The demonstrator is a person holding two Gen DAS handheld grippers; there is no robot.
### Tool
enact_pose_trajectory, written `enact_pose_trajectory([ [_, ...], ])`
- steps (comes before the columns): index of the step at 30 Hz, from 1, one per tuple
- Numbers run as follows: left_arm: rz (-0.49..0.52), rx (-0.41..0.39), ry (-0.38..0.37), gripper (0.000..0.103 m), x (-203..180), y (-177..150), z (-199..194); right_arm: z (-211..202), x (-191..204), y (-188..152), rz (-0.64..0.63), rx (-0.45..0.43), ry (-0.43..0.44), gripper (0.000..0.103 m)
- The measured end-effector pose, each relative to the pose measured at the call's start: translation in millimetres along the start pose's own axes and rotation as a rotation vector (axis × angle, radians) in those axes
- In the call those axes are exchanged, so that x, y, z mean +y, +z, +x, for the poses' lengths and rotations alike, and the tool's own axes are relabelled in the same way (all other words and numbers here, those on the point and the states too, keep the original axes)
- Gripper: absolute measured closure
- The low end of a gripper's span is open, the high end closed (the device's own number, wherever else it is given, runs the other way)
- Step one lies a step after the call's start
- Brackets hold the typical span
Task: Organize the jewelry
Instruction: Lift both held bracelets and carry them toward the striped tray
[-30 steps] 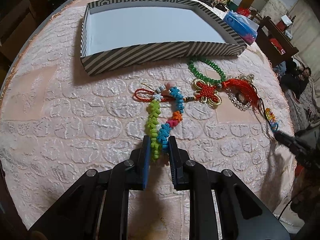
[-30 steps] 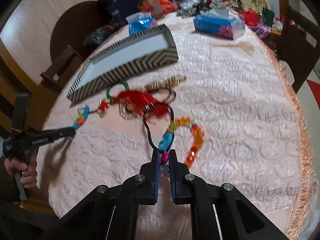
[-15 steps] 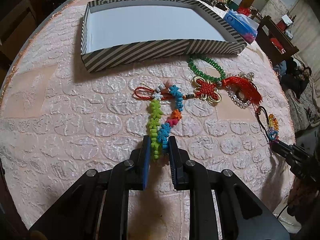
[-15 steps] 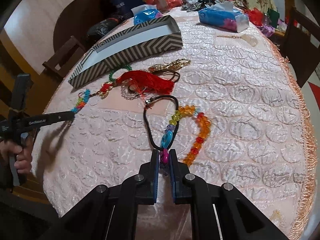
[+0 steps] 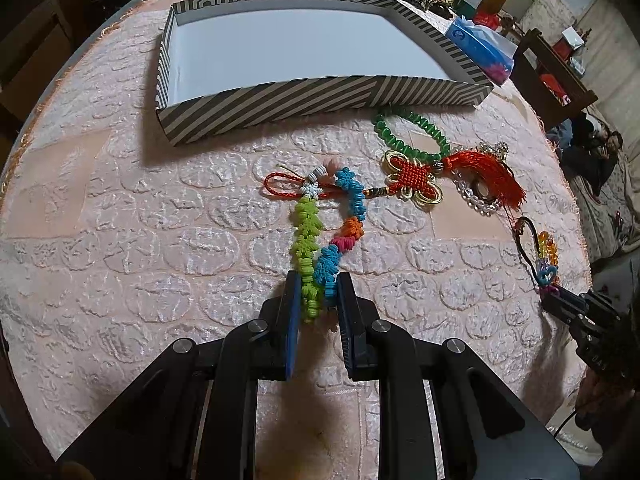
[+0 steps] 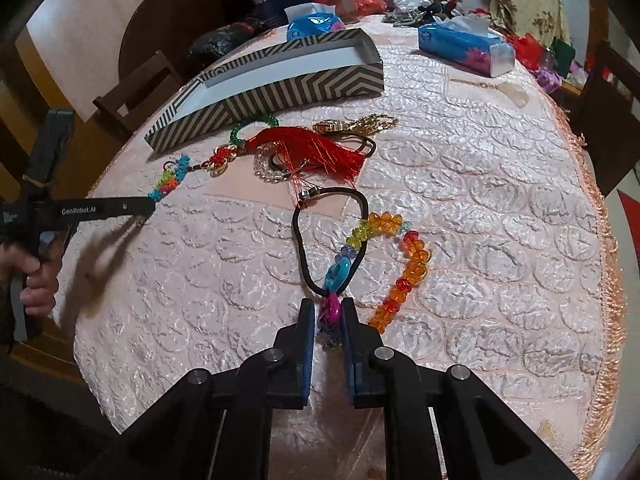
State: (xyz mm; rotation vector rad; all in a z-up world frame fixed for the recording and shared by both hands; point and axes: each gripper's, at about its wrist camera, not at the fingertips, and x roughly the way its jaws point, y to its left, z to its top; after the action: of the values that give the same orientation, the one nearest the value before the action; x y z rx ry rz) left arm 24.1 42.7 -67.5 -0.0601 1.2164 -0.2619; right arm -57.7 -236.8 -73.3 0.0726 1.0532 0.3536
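My left gripper (image 5: 318, 286) is shut on the near end of a knotted cord bracelet (image 5: 308, 236) in green, blue, orange and pink that lies on the pink tablecloth. My right gripper (image 6: 326, 312) is shut on the pink link end of a bead necklace (image 6: 412, 268) with a black cord loop and orange beads. A striped box (image 5: 304, 100) with a white inside stands open beyond the bracelet; it also shows in the right wrist view (image 6: 280, 88). A green bead bracelet (image 5: 408, 136) with a red knot and tassel (image 5: 484, 172) lies between them.
Blue tissue packs (image 6: 464, 46) and clutter sit at the table's far side. A clear bead string (image 6: 272, 170), a gold chain (image 6: 356, 125) and a dark ring lie by the tassel. Wooden chairs (image 6: 136, 88) stand around the round table, whose fringed edge (image 6: 608, 264) is near.
Both grippers have drawn back toward the table's near edge, dragging their pieces along. The bead necklace has slid clear of the red tassel.
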Motion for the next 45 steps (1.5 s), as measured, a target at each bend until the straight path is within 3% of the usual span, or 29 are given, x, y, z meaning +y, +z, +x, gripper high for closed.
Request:
enact_pose_trajectory([
  [6, -0.002, 0.0, 0.0, 0.087, 0, 1, 0, -4, 0, 2, -0.002, 0.008, 0.003, 0.095],
  [13, -0.001, -0.002, -0.001, 0.087, 0, 3, 2, -49, -10, 23, 0.062, -0.112, 0.029, 0.095],
  [17, 0.002, -0.001, -0.002, 0.087, 0, 5, 1, -41, -21, 30, 0.109, -0.083, 0.023, 0.095],
  [19, 0.002, -0.001, -0.001, 0.087, 0, 5, 2, -47, -26, 32, 0.148, -0.143, 0.069, 0.095],
  [21, 0.004, 0.0, -0.001, 0.087, -1, 5, 2, -27, -36, 29, 0.177, -0.057, 0.018, 0.095],
  [24, 0.006, -0.001, -0.002, 0.087, -1, 4, 1, -28, -44, 30, 0.235, -0.103, 0.069, 0.095],
  [26, 0.008, 0.0, 0.0, 0.087, -2, 4, 1, -8, -49, 25, 0.233, 0.004, 0.014, 0.095],
  [28, 0.013, -0.008, -0.001, 0.087, -3, 3, -1, -23, -54, 25, 0.325, -0.099, 0.11, 0.095],
  [29, 0.012, -0.005, -0.003, 0.087, -2, 3, 0, -25, -55, 24, 0.328, -0.114, 0.092, 0.095],
  [31, 0.015, -0.001, 0.0, 0.087, -3, 3, 1, -8, -62, 20, 0.363, -0.034, 0.061, 0.095],
  [32, 0.018, -0.002, -0.002, 0.087, -4, 2, 0, -12, -61, 20, 0.373, -0.061, 0.082, 0.095],
  [33, 0.018, -0.004, -0.004, 0.087, -4, 2, 0, -17, -59, 21, 0.365, -0.093, 0.094, 0.095],
  [35, 0.019, 0.001, -0.003, 0.087, -5, 2, 1, -11, -57, 22, 0.343, -0.055, 0.06, 0.095],
  [38, 0.026, -0.01, -0.006, 0.087, -7, 3, -1, -30, -53, 33, 0.322, -0.154, 0.099, 0.095],
  [40, 0.036, -0.013, -0.01, 0.087, -11, 5, -2, -12, -55, 37, 0.283, -0.04, 0.004, 0.095],
  [43, 0.061, -0.039, -0.019, 0.087, -18, 8, -12, -52, -51, 56, 0.295, -0.197, 0.065, 0.095],
  [45, 0.073, -0.045, -0.032, 0.087, -24, 13, -16, -54, -43, 70, 0.23, -0.173, 0.064, 0.095],
])
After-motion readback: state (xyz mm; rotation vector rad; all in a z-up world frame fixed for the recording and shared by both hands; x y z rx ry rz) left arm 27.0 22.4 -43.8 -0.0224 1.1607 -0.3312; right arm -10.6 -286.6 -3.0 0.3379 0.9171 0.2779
